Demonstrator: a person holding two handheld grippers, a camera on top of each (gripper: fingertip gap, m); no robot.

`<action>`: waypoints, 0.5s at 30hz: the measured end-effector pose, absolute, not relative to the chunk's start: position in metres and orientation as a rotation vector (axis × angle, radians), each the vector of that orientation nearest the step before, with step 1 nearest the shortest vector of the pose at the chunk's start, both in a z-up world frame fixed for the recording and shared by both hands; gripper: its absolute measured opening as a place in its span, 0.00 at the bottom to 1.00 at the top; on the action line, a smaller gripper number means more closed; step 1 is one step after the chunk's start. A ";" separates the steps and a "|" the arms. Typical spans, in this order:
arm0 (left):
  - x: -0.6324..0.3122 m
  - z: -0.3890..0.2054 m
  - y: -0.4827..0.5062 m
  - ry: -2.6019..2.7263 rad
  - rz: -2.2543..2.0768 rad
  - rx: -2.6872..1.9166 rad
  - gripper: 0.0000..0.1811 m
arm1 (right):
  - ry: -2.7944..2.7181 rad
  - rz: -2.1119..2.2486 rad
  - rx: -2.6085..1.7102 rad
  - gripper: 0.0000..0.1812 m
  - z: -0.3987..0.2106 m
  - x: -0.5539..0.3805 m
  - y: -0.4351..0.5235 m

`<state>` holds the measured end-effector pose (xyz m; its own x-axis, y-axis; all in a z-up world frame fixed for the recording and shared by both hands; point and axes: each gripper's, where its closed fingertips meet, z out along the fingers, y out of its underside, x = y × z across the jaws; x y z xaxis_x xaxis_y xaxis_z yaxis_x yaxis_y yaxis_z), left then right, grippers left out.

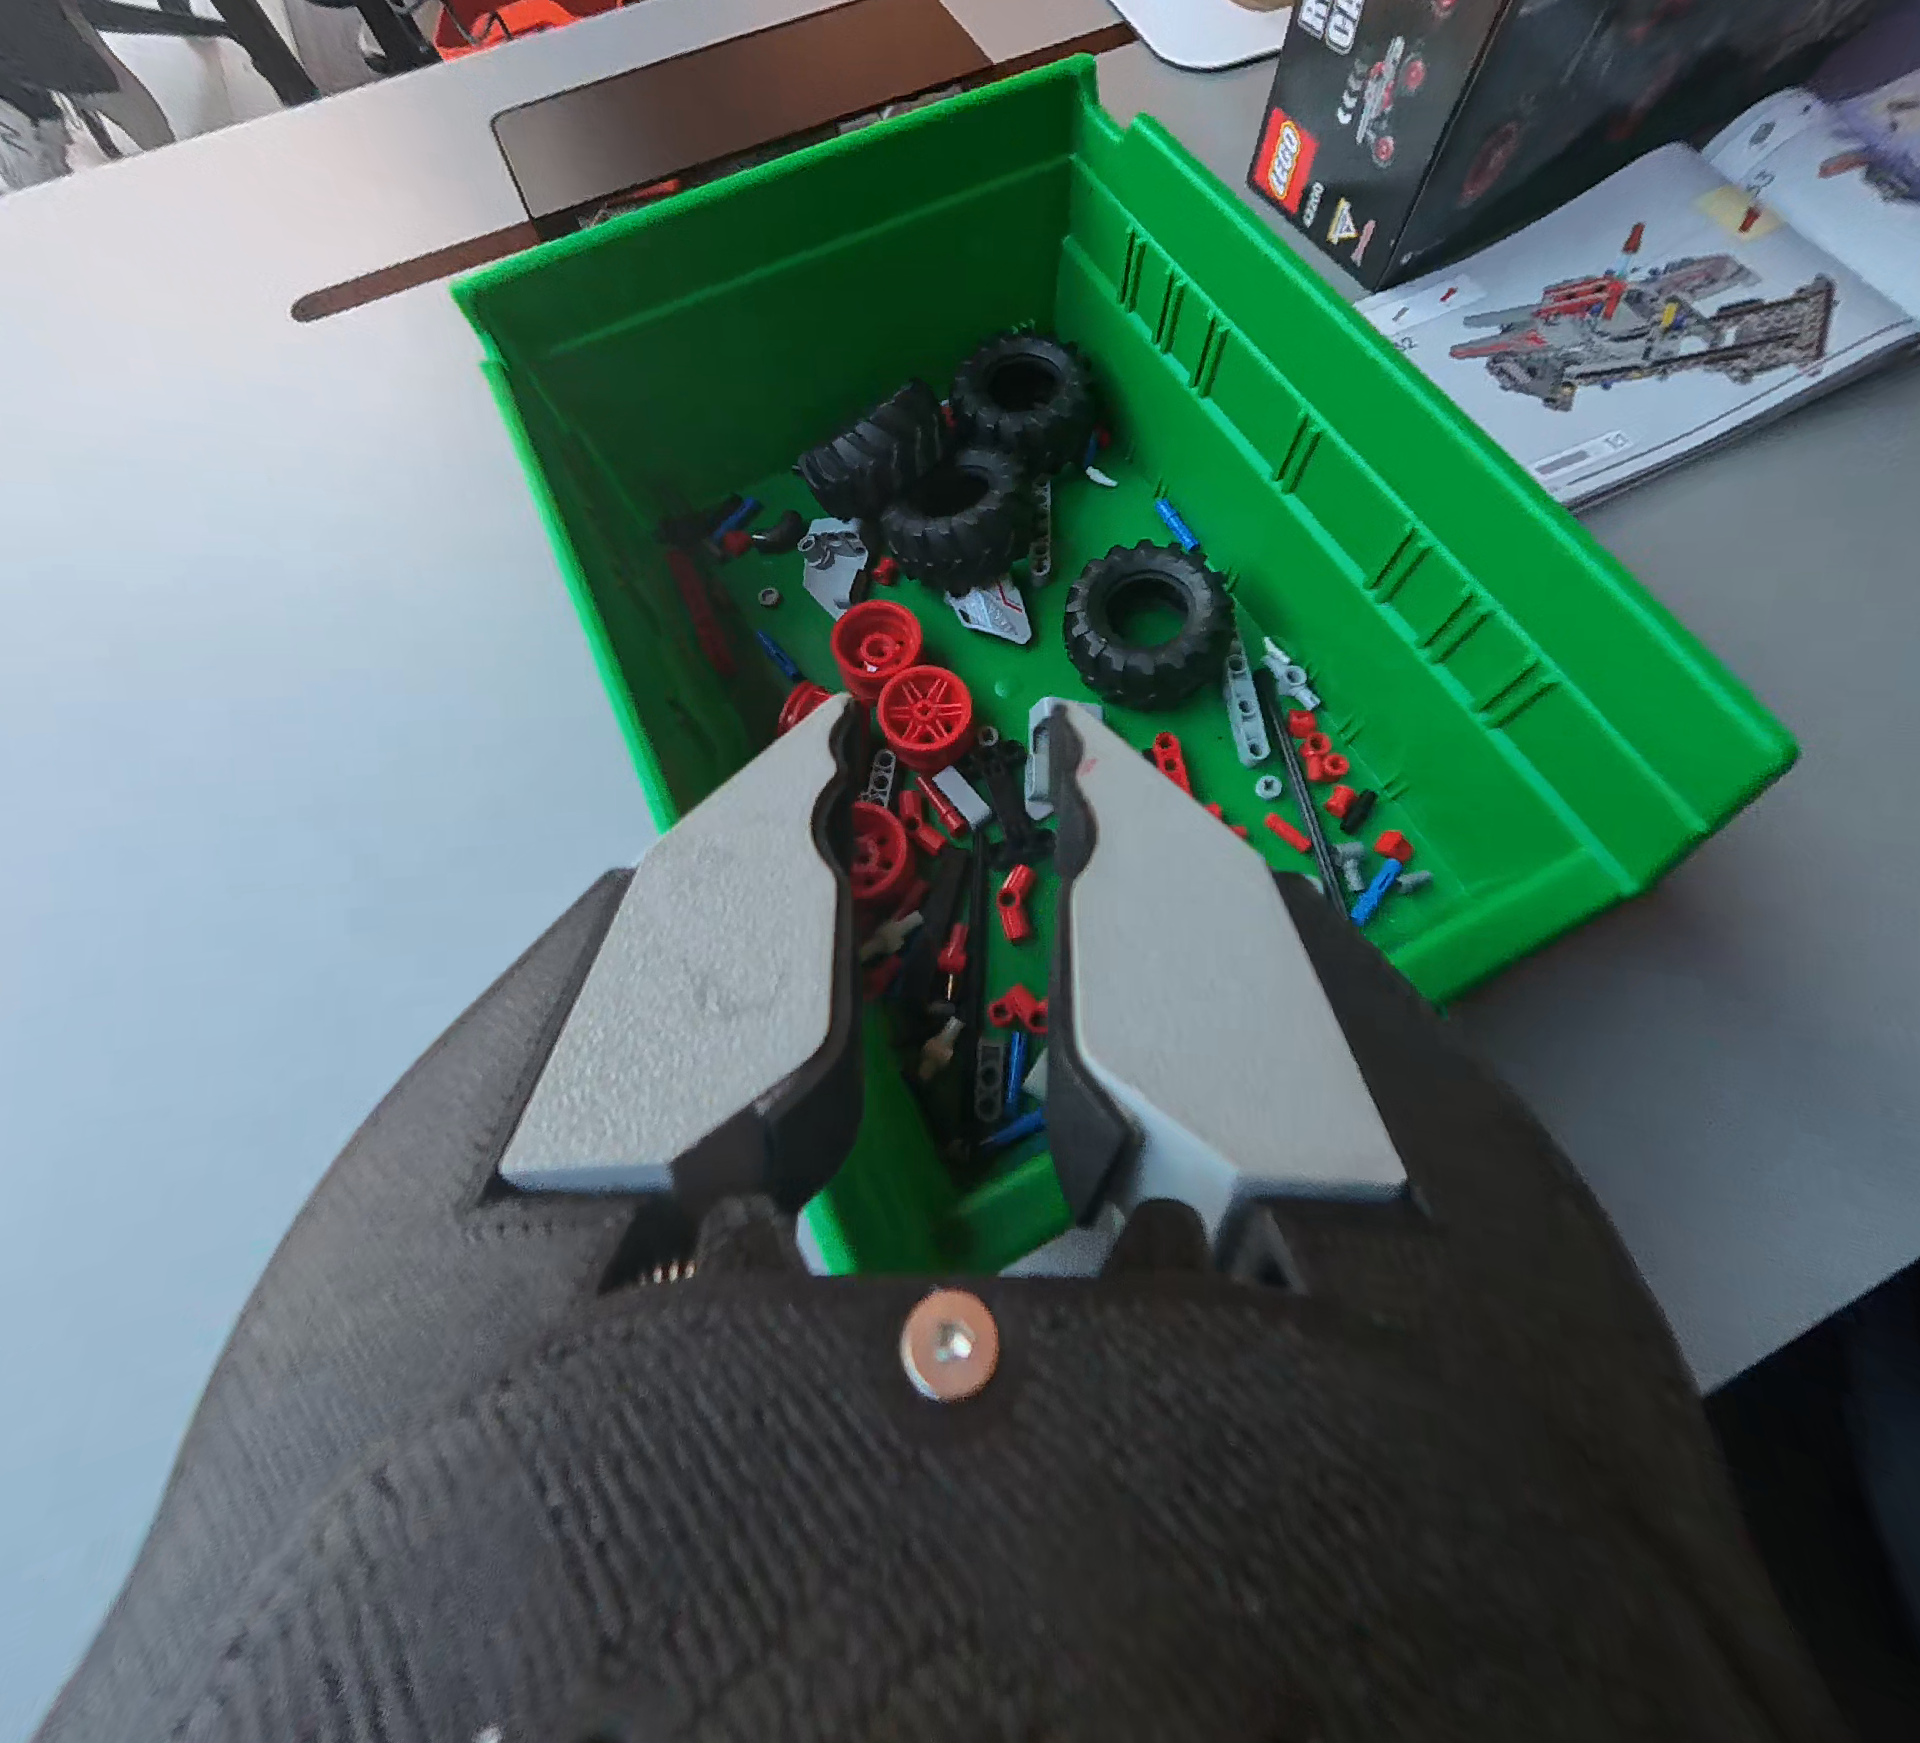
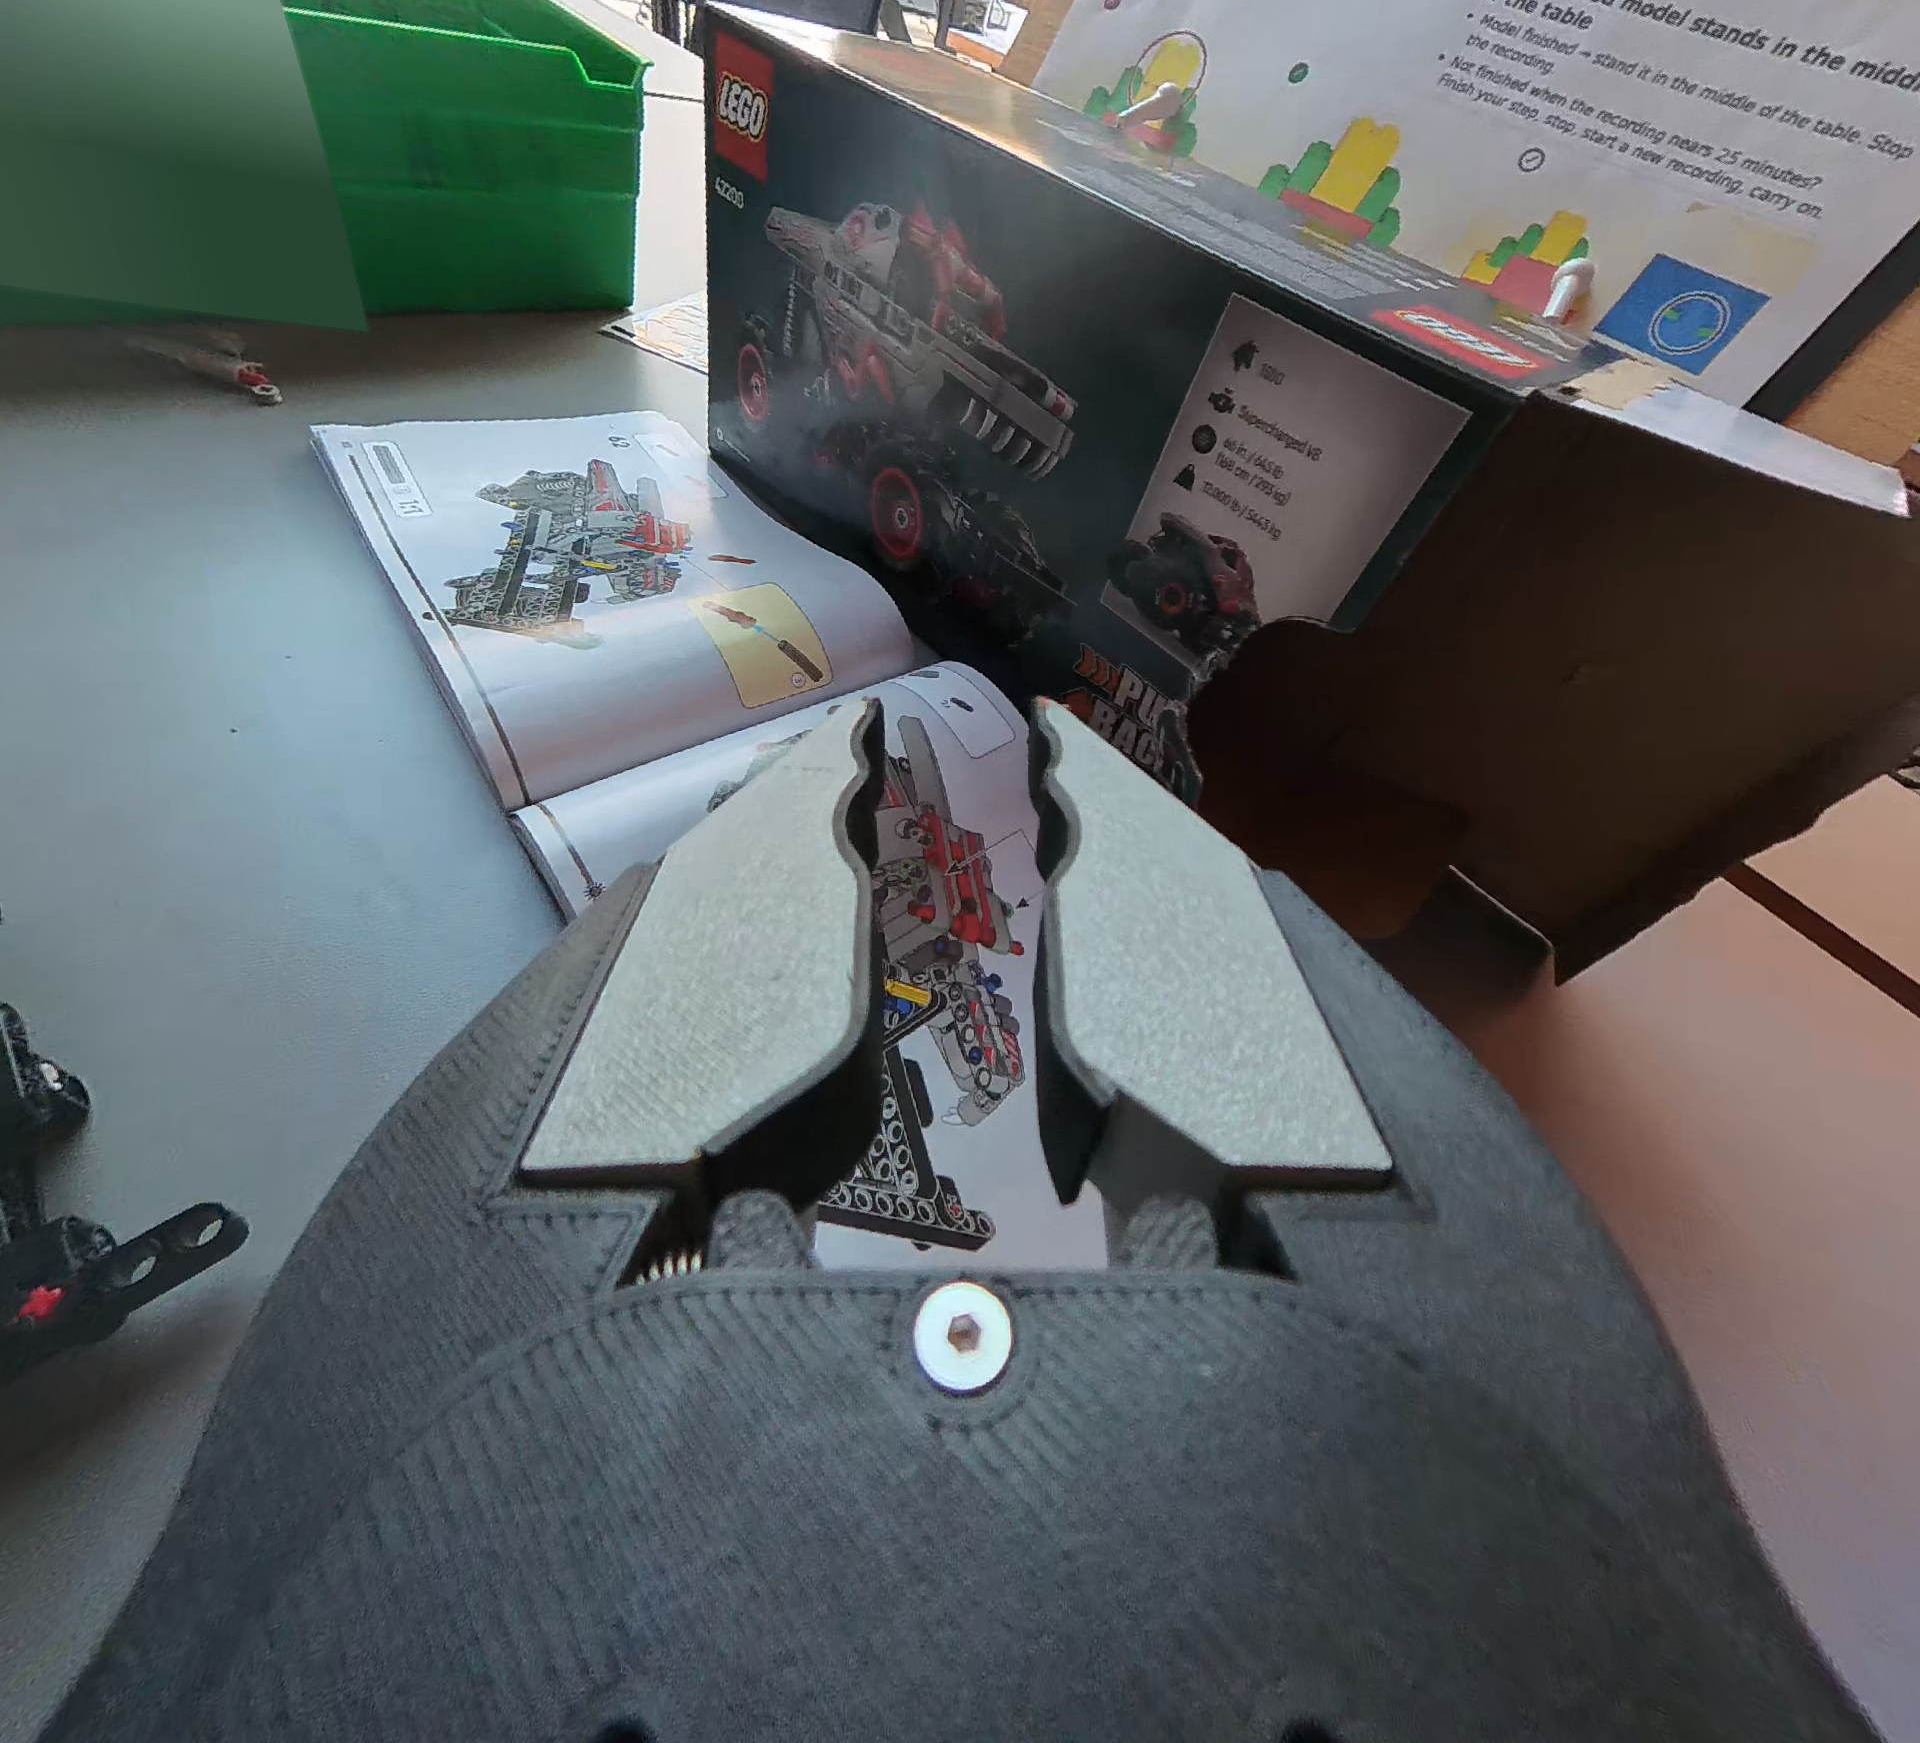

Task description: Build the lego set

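Observation:
A green bin on the grey table holds loose pieces: black tyres, red wheel hubs, and small red, blue, grey and black pins and beams. My left gripper hangs open and empty over the bin's near end, above the red hubs. My right gripper is open and empty above the open instruction booklet. A black partly built frame lies at the left edge of the right wrist view. The green bin also shows there at the upper left.
The set's dark box stands behind the booklet, and it shows in the left wrist view beside the booklet. A printed poster leans behind it. A small grey and red piece lies on the table near the bin. Left tips to right tips: about 50 cm.

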<state>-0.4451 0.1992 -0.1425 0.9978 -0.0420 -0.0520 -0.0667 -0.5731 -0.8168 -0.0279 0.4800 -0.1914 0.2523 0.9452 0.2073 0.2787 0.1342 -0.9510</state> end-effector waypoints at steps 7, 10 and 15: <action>-0.445 -0.145 0.209 0.121 0.104 -2.272 0.19 | -1.242 0.768 -1.384 0.13 -0.190 -0.027 0.480; -0.460 -0.160 0.215 0.168 0.313 -2.391 0.17 | -1.242 0.769 -1.383 0.13 -0.189 -0.028 0.479; -0.479 -0.188 0.219 0.405 0.571 -2.653 0.13 | -1.260 0.744 -1.381 0.13 -0.192 -0.029 0.478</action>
<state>-0.4793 0.2193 -0.1881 0.8748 -0.1939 -0.4440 -0.3551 -0.8801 -0.3153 -0.0290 0.4776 -0.1918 0.2448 0.9478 0.2042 0.2792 0.1328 -0.9510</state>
